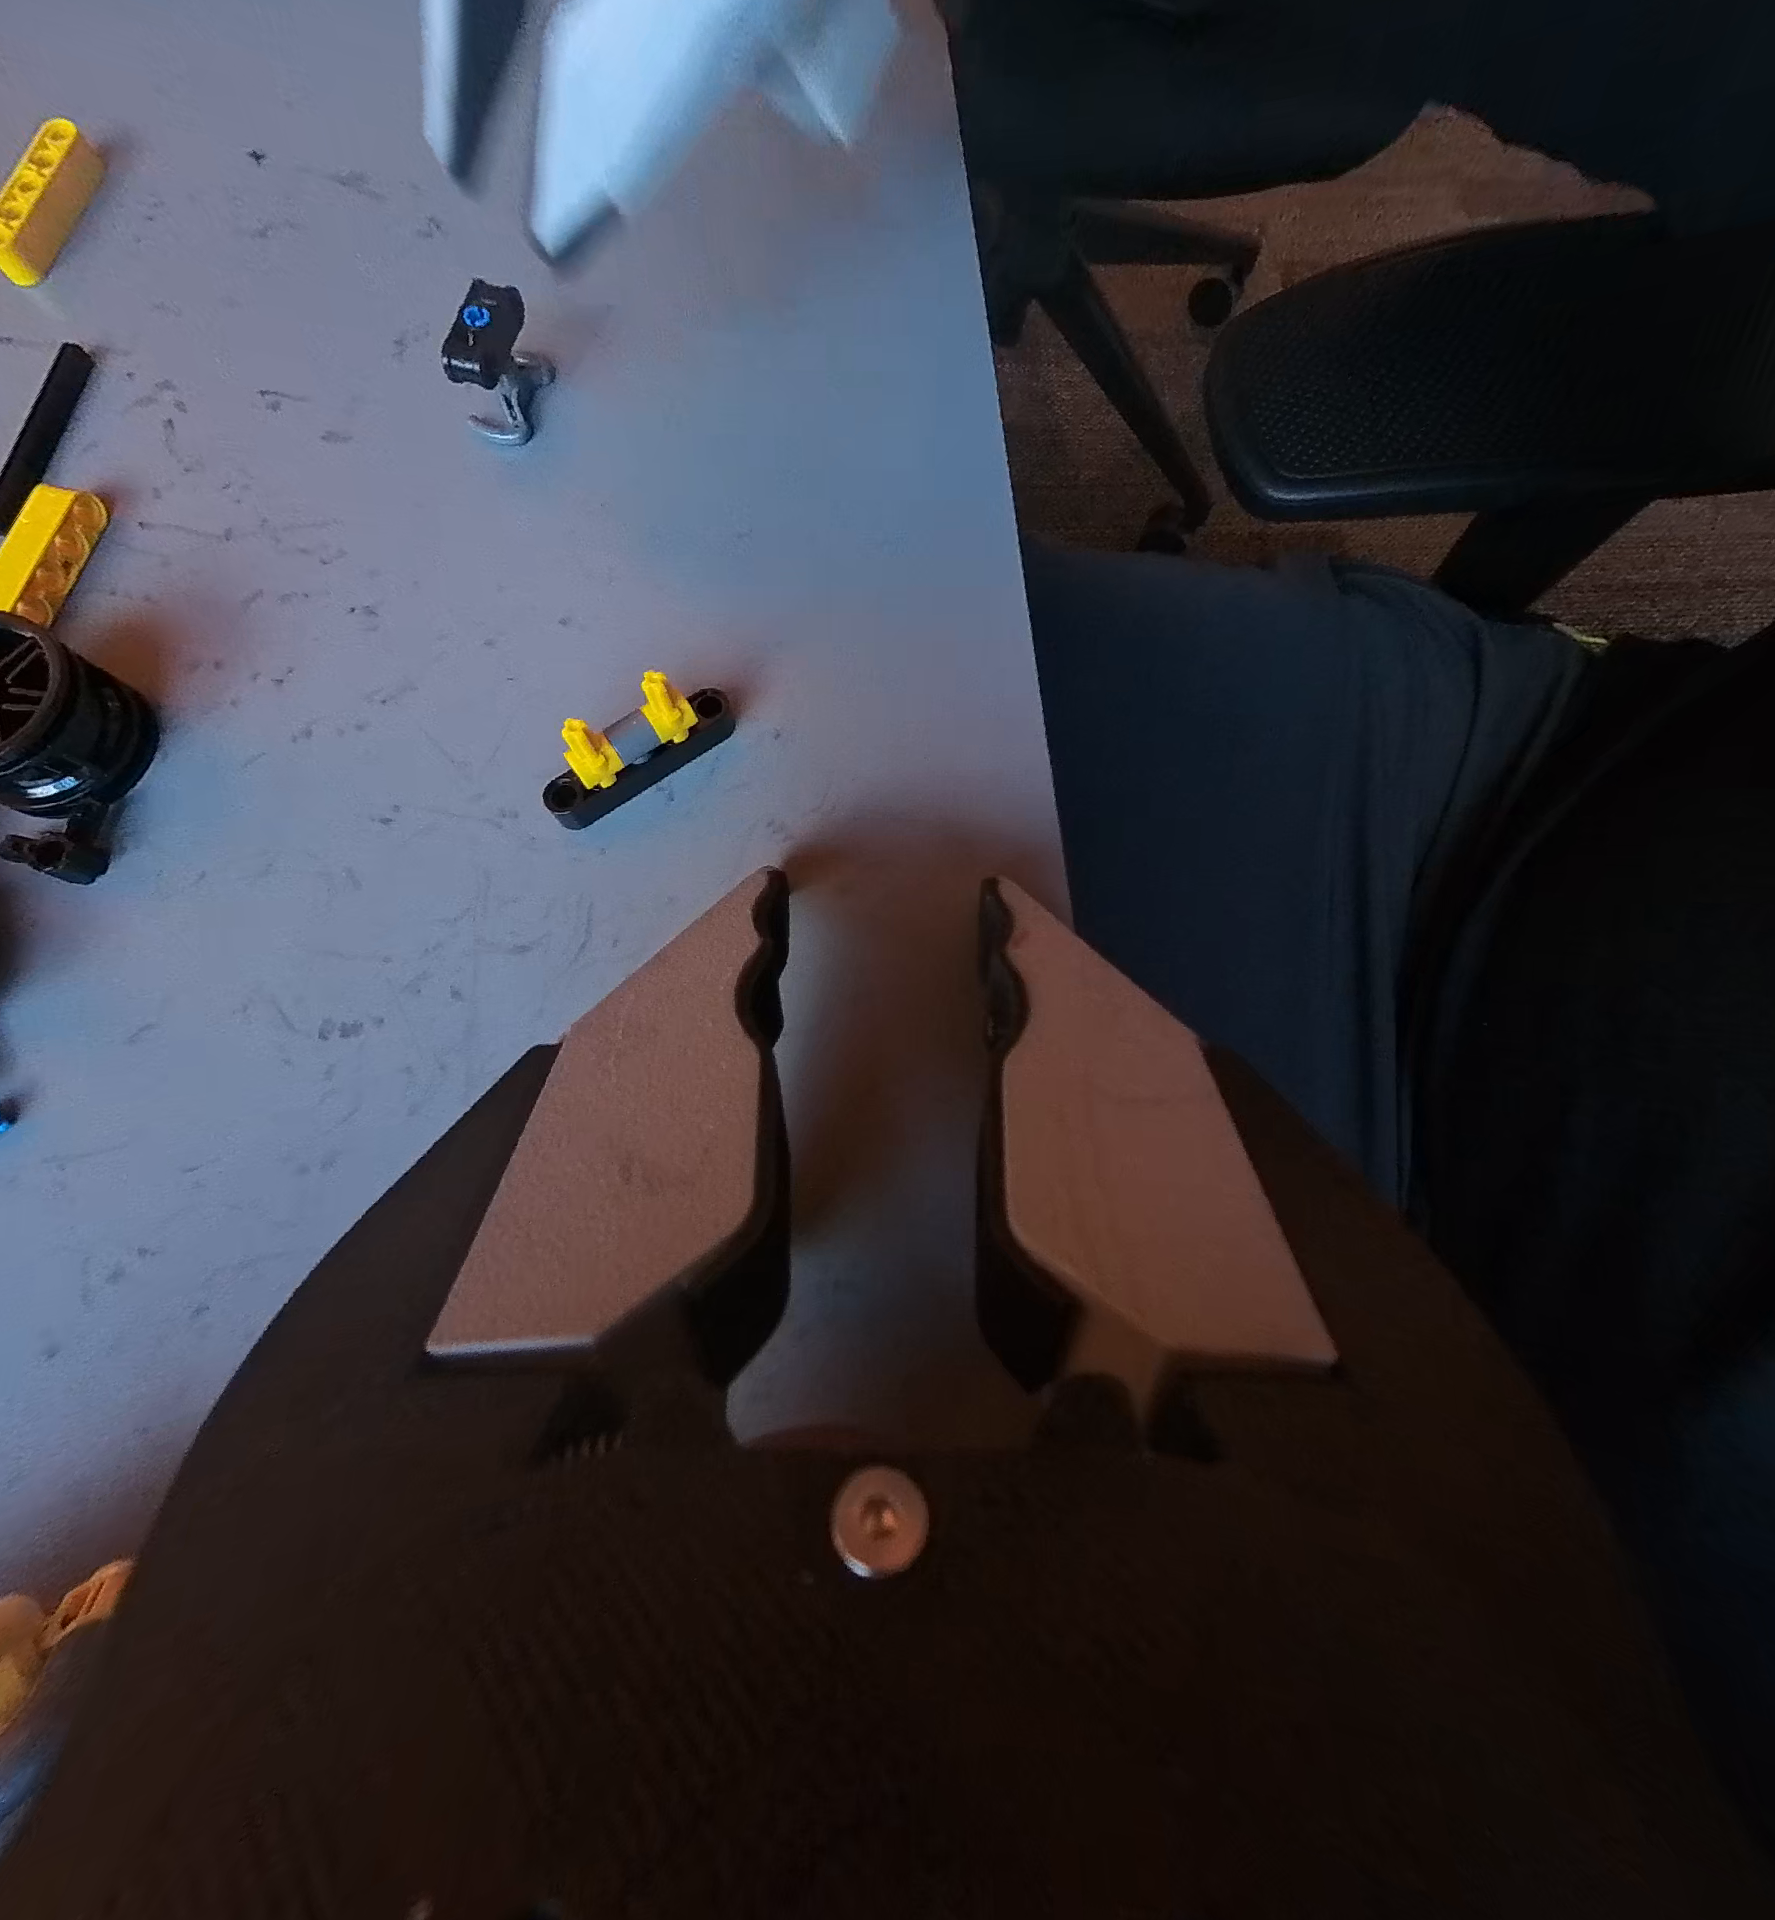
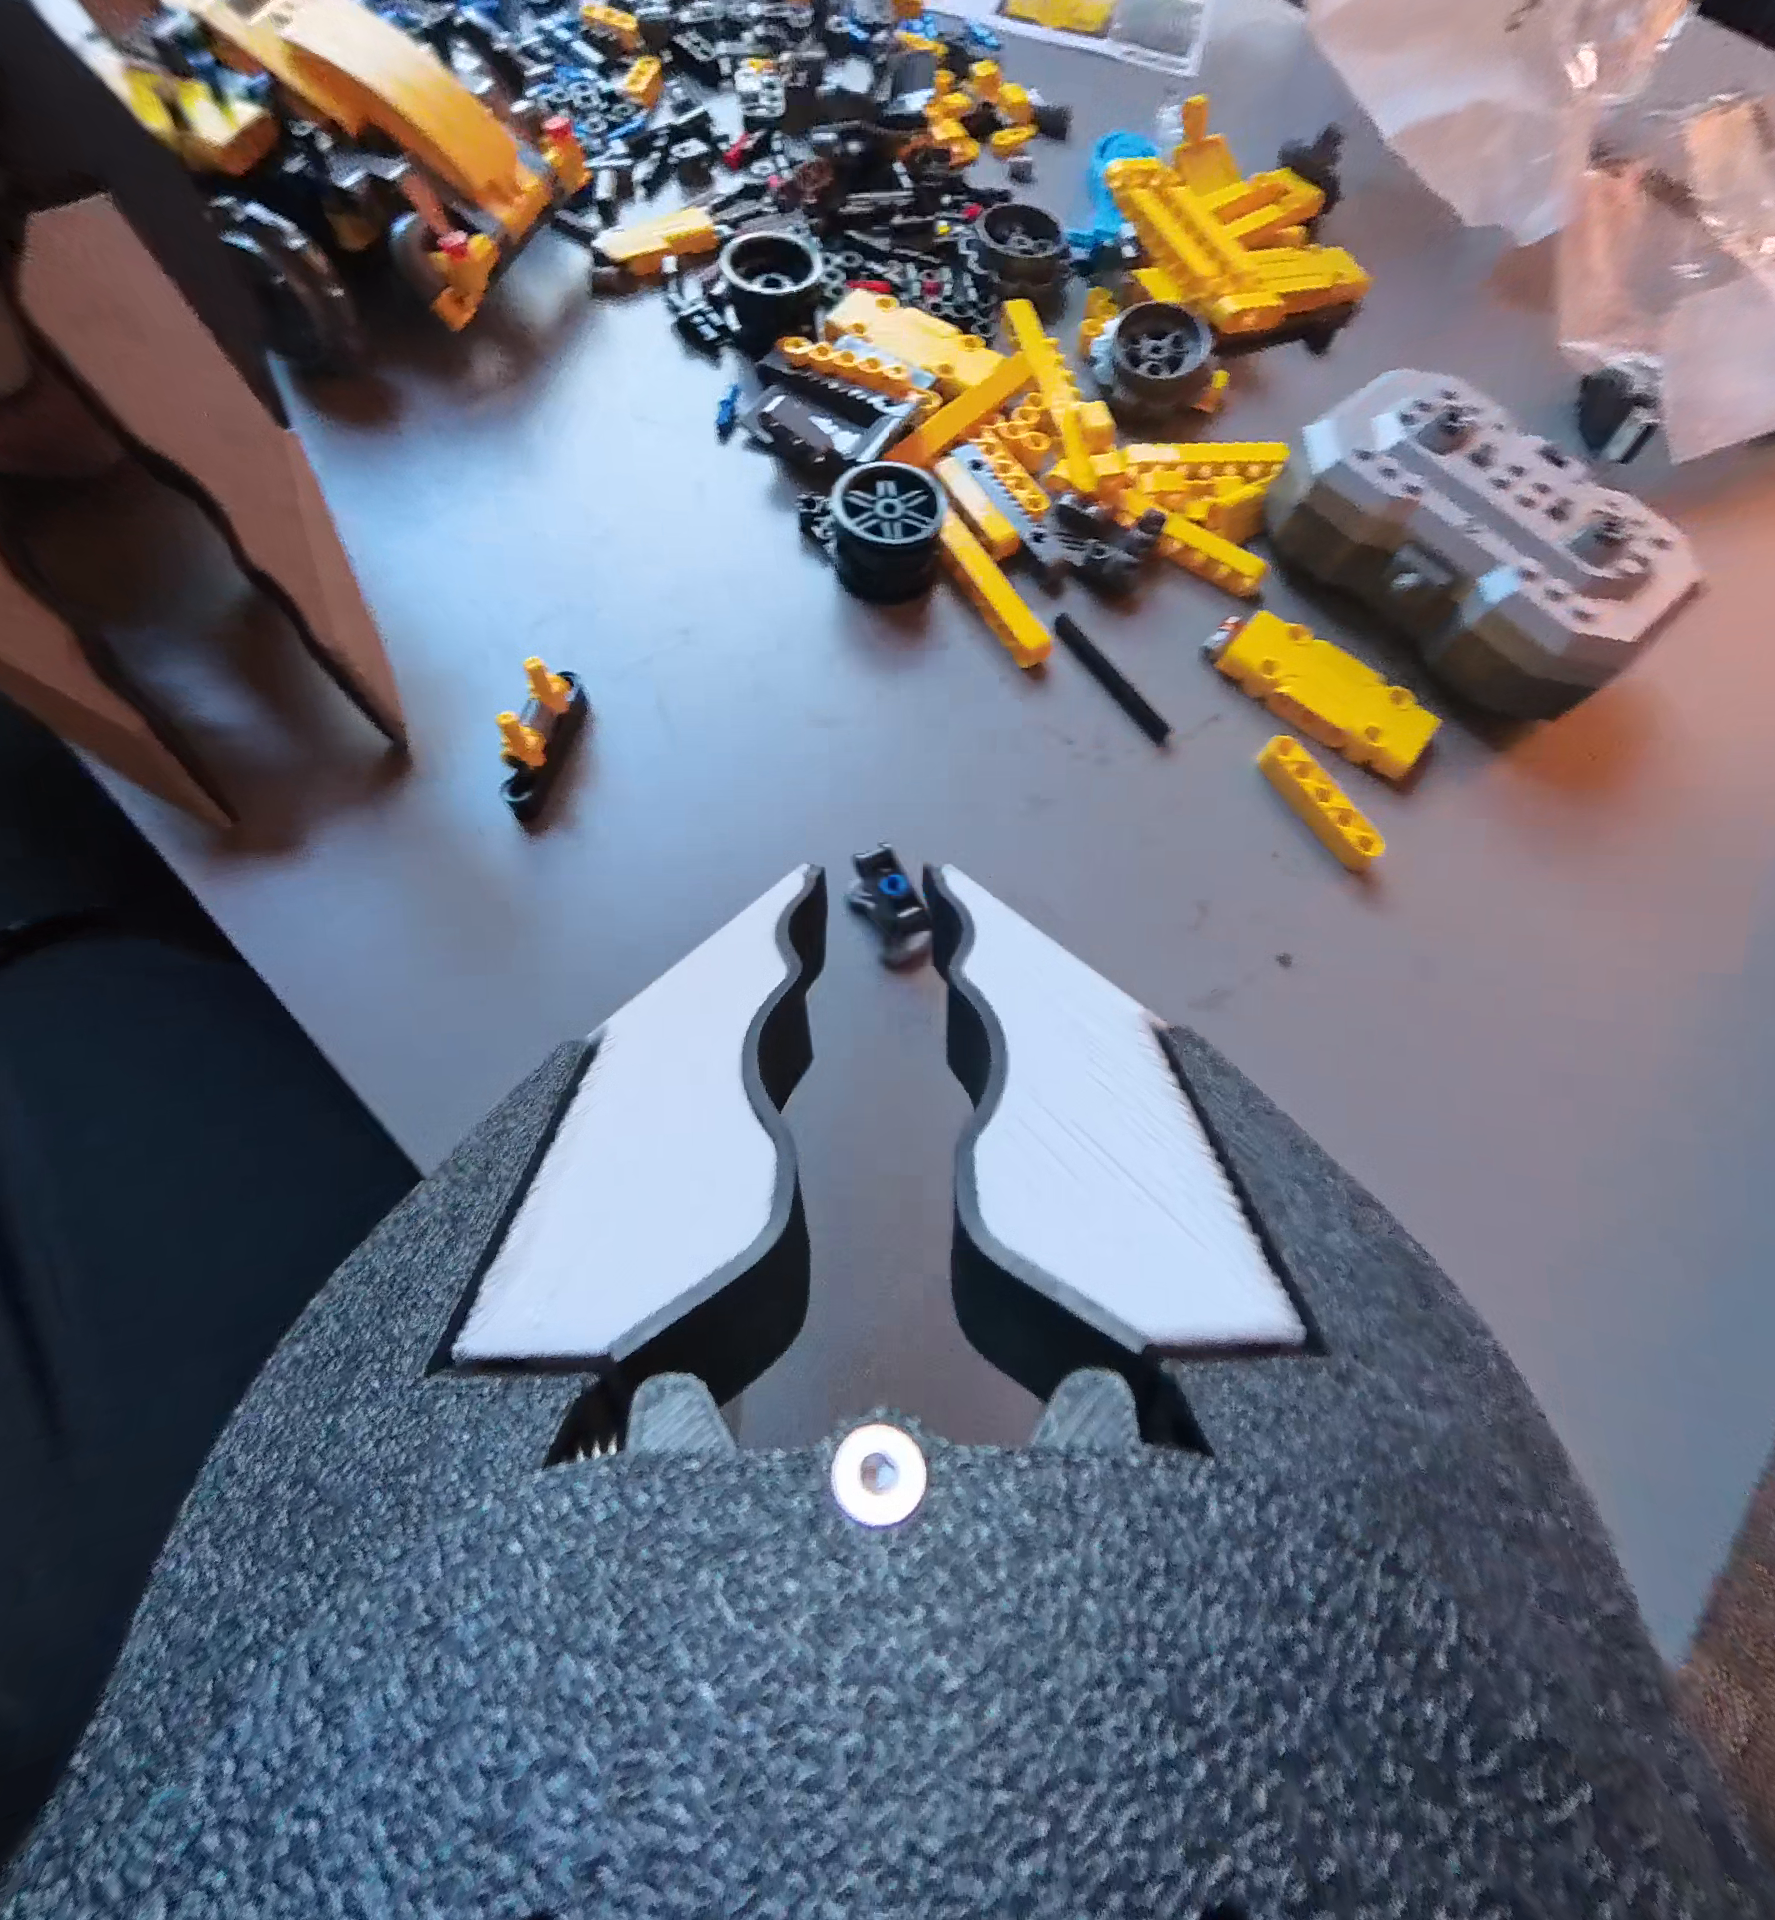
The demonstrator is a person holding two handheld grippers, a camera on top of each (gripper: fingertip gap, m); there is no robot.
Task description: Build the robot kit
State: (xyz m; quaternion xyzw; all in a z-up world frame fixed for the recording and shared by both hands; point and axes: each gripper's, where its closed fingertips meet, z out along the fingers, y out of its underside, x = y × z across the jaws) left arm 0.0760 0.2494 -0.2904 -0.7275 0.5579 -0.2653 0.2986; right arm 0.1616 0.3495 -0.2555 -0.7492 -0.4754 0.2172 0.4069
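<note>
The right gripper [image 2: 875, 883], jaws parted, is straddling a small black connector [image 2: 888, 902] on the table [image 2: 654, 582]. The left gripper [image 1: 883, 883] is hovering open near the table edge, beside a black beam with yellow pins [image 1: 639, 750].

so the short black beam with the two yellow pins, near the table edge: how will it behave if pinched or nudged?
The black beam looks like small rigid plastic, so probably stiff and light. It lies flat on the table, so it will likely slide rather than roll. The yellow pins stand upright in it and may pop out if squeezed sideways.
</note>
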